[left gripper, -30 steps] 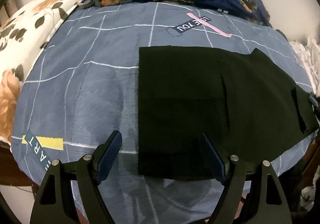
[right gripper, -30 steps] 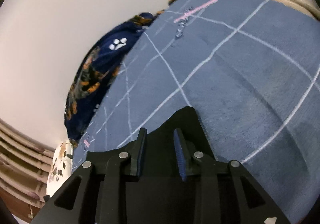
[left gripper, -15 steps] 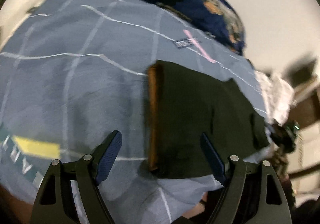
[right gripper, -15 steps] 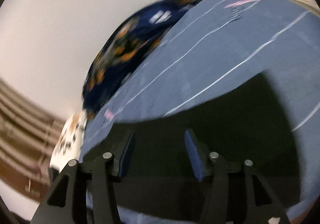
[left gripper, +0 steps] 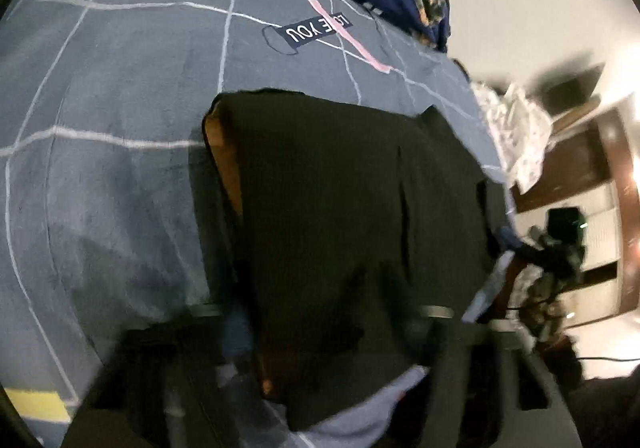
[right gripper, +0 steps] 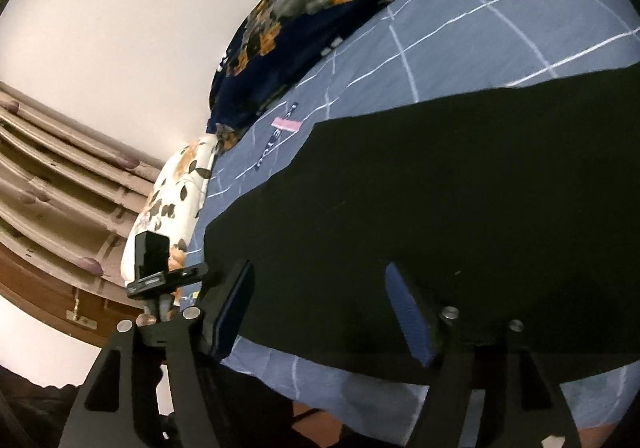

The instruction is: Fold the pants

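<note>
Black pants (left gripper: 340, 207) lie folded on the blue-grey bedsheet (left gripper: 120, 107), an orange lining showing at their left edge. My left gripper (left gripper: 326, 332) is smeared by motion at the pants' near edge. Its jaws are closing with the fabric between them, and no pad visibly presses on the cloth. In the right wrist view the pants (right gripper: 460, 187) spread as a wide black sheet. Above their near edge my right gripper (right gripper: 320, 308) has its jaws opening and grips nothing.
A dark floral blanket (right gripper: 304, 15) lies bunched along the wall side of the bed. A white flowered pillow (right gripper: 168, 199) sits by the curtain. White cloth (left gripper: 516, 131) and wooden furniture stand past the bed's right end. The bed's near edge is close below both grippers.
My left gripper tipped down and moved in over the pants' near-left edge. My right gripper let go of the black fabric, opened wider and swung away along the pants.
</note>
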